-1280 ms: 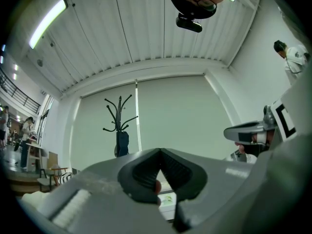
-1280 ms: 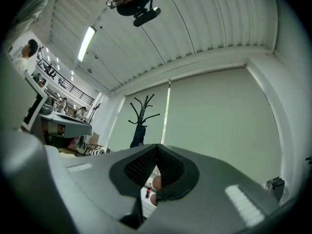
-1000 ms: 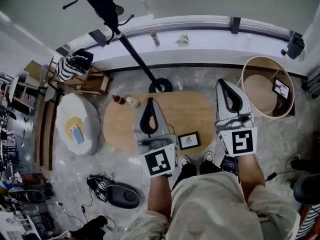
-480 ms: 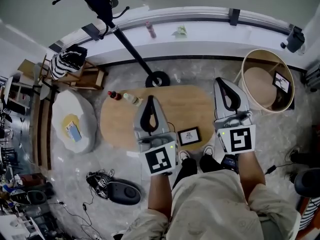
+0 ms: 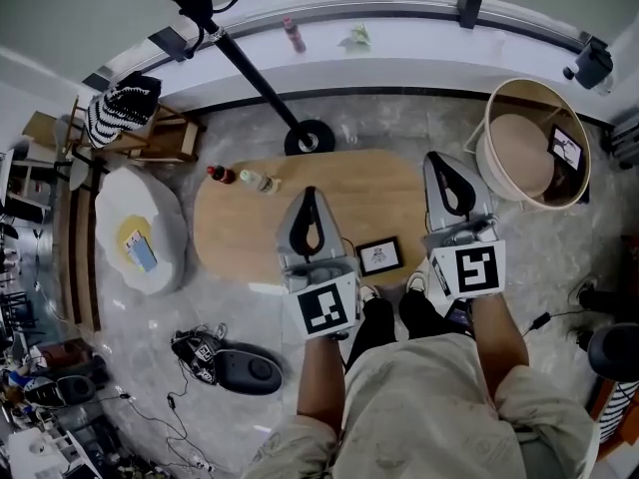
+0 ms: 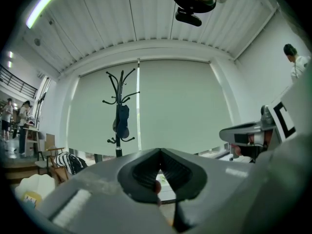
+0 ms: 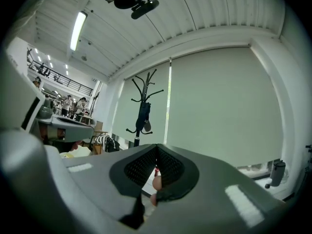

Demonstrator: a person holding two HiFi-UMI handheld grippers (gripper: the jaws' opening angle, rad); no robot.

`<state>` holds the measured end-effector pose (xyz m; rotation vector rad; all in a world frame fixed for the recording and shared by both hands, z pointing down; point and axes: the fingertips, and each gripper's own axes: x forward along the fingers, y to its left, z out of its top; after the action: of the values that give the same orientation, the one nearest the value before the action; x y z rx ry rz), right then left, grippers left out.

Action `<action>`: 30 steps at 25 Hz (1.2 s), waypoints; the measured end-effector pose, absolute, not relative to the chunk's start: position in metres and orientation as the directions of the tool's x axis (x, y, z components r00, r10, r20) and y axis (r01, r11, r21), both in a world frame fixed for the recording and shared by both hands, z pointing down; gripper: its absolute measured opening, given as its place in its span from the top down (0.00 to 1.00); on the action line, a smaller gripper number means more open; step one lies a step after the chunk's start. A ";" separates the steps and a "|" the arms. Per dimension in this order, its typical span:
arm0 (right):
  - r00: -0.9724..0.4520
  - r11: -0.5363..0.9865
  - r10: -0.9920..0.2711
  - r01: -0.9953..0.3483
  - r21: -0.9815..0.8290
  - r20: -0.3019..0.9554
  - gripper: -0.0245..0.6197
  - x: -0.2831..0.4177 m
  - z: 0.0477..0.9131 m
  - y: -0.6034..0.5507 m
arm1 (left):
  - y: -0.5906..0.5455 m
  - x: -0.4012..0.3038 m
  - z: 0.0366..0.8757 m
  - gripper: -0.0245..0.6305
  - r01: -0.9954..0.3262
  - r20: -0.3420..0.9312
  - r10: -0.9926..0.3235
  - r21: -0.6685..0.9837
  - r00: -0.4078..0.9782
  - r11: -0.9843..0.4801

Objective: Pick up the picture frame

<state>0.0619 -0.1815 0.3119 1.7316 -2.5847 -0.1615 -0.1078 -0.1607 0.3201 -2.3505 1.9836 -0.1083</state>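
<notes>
A small black picture frame (image 5: 380,255) lies flat near the front edge of the oval wooden table (image 5: 250,233), between my two grippers in the head view. My left gripper (image 5: 310,194) hangs above the table's middle, shut and holding nothing. The right gripper (image 5: 443,158) is over the table's right end, also shut and empty. Both point level toward the window wall. In the left gripper view the left gripper (image 6: 159,151) faces a coat stand (image 6: 120,113) and a blind; the frame is hidden. The right gripper (image 7: 156,146) shows the same wall.
Two small bottles (image 5: 240,178) lie at the table's back left. The coat stand's base (image 5: 310,138) is behind the table. A round tub (image 5: 535,158) with a second small frame sits at the right. A white cushion (image 5: 140,242) lies left, a black bag (image 5: 235,367) on the floor.
Both grippers have sunk toward the table, and the head view has shifted so the table and frame sit slightly higher in the picture. Both stay shut.
</notes>
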 end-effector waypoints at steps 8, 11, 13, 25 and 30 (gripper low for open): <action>-0.376 0.383 -0.921 -0.921 0.064 0.100 0.96 0.052 0.376 -0.189 | -0.167 -0.120 0.392 0.96 -0.976 0.141 -0.974 -0.097 0.179 -0.193; -0.375 0.384 -0.913 -0.923 0.026 0.160 0.96 0.051 0.409 -0.189 | -0.167 -0.123 0.420 0.96 -0.981 0.199 -0.965 -0.063 0.169 -0.185; -0.381 0.388 -0.903 -0.922 -0.005 0.198 0.96 0.049 0.431 -0.189 | -0.168 -0.125 0.440 0.96 -0.983 0.233 -0.959 -0.046 0.161 -0.176; -0.403 0.359 -0.812 -0.915 -0.184 0.423 0.96 0.040 0.574 -0.168 | -0.138 -0.135 0.594 0.96 -0.986 0.508 -0.845 0.088 0.165 -0.140; -0.418 0.341 -0.755 -0.908 -0.242 0.505 0.96 0.038 0.635 -0.147 | -0.111 -0.132 0.665 0.96 -0.985 0.623 -0.764 0.127 0.169 -0.114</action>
<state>0.0384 -0.1465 0.6347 1.4820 -2.3059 0.7154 -0.1317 -0.1113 0.6647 -2.7356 2.3289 -0.7950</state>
